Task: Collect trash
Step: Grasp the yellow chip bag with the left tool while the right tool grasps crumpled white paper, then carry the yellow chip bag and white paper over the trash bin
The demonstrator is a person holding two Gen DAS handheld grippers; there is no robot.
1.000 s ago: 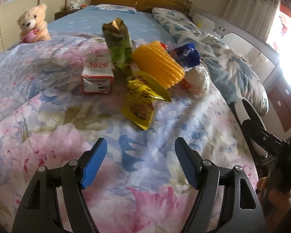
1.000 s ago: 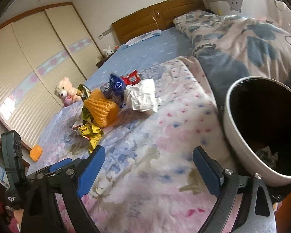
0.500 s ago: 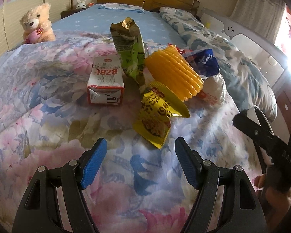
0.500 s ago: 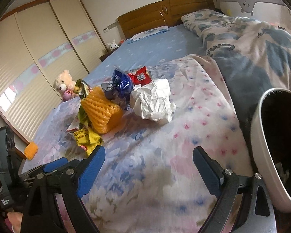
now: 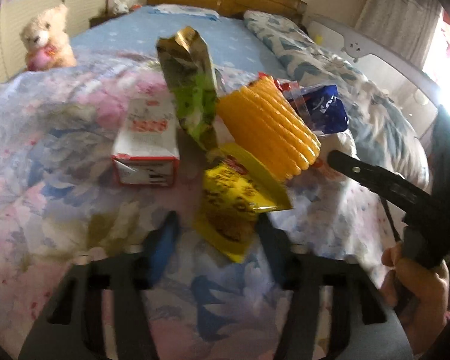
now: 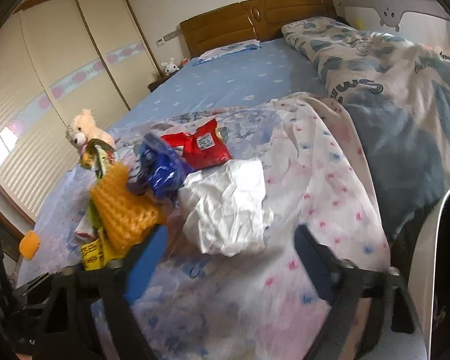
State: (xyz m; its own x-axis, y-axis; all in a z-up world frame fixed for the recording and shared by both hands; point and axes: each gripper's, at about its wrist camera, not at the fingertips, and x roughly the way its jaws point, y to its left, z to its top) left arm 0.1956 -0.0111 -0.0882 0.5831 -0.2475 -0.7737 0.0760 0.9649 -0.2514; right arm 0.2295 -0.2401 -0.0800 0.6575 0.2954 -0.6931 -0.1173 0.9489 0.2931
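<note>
Trash lies in a pile on the floral quilt. In the left wrist view: a yellow snack bag (image 5: 237, 207), a white and red carton (image 5: 147, 144), a green bag (image 5: 192, 90) standing up, an orange ribbed foam piece (image 5: 270, 129) and a blue wrapper (image 5: 324, 111). My left gripper (image 5: 219, 237) is open, its jaws on either side of the yellow bag's near end. In the right wrist view: crumpled white paper (image 6: 231, 207), a red wrapper (image 6: 204, 147), the blue wrapper (image 6: 162, 171) and the orange foam (image 6: 123, 207). My right gripper (image 6: 228, 258) is open just short of the white paper.
A white-rimmed bin (image 6: 447, 258) stands at the right edge of the bed. A teddy bear (image 5: 45, 42) sits at the quilt's far left. A folded blue and white duvet (image 6: 390, 69) lies along the right side. A wooden headboard (image 6: 255, 18) is at the back.
Both grippers have moved forward toward the trash pile. The yellow bag now lies between the left jaws, the white paper just ahead of the right ones. The bin has slid to the right edge.
</note>
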